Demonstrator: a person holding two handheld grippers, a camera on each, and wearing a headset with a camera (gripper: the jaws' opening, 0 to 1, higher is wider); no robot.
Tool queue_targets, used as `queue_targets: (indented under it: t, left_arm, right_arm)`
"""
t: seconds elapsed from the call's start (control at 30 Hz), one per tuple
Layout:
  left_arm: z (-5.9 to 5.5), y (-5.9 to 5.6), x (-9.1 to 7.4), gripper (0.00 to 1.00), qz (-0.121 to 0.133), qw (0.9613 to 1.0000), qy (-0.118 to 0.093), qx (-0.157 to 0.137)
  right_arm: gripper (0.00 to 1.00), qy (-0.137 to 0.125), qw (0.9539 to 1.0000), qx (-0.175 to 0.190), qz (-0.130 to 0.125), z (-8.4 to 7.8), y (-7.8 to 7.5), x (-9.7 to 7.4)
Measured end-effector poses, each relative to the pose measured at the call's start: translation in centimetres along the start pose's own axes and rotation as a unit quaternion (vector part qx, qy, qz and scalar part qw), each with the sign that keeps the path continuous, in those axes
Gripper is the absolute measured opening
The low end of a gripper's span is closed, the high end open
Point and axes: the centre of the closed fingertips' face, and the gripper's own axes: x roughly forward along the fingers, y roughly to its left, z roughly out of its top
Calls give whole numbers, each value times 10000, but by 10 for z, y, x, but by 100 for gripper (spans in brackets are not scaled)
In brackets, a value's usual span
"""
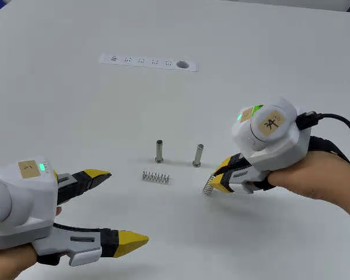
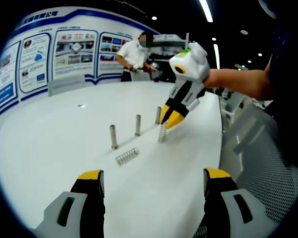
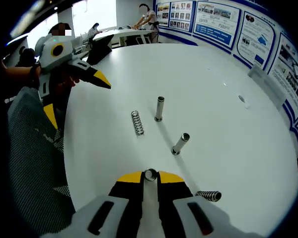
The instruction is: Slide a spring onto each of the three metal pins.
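Metal, seemingly the hollow end of the third pin [image 3: 150, 174], is pinched between the pressed-together right tongs [image 1: 217, 179]. The left tongs [image 1: 123, 205] are spread and empty, well apart from the work. A first spring [image 1: 208, 185] is seen at the tips of the right tongs, touching or just beside them; which of the two cannot be told. A second spring [image 1: 156, 176] lies flat on the bench [image 1: 76, 116] between the two pairs of tongs. Ahead of the right tongs, a near pin [image 1: 198, 155] and a far pin [image 1: 159, 151] stand upright just beyond the second spring, and no spring is seen on either. The step in hand is judged to be the threading of the first spring onto the third pin. For this, the pin would best be gripped firmly with its free end left clear of the jaws. The spring would best be taken by the left tongs lightly, across the coils near one end, so that the bore is not crushed and the spring is not shot out sideways. The bore should be lined up with the pin's axis before any push is given, and the spring then slid on without being bent. The two standing pins should be given room, since either could be toppled by a passing jaw.
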Motion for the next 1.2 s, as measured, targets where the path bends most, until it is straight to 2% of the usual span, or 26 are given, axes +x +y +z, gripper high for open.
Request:
queue_targets:
  t: [0.17,0.37,0.63,0.97,1.2]
  left_arm:
    - [0,0,1,84,-6,10000,-6,-7]
    - [1,0,1,84,5,10000,-25,-13]
    - [1,-1,2,84,-8,10000,-36,-26]
    - [1,1,0,84,16,10000,-56,-42]
    - [0,1,0,84,26,10000,-57,-50]
  right_arm:
    - [11,-26,10000,12,1,6,-3,-6]
    - [11,-157,9998,53,-52,21,-11,-21]
    - [11,-236,9994,-135,-207,41,-20,-36]
    - [11,-306,9985,-271,-357,58,-31,-41]
    - [11,-270,9981,-369,-401,64,-36,-39]
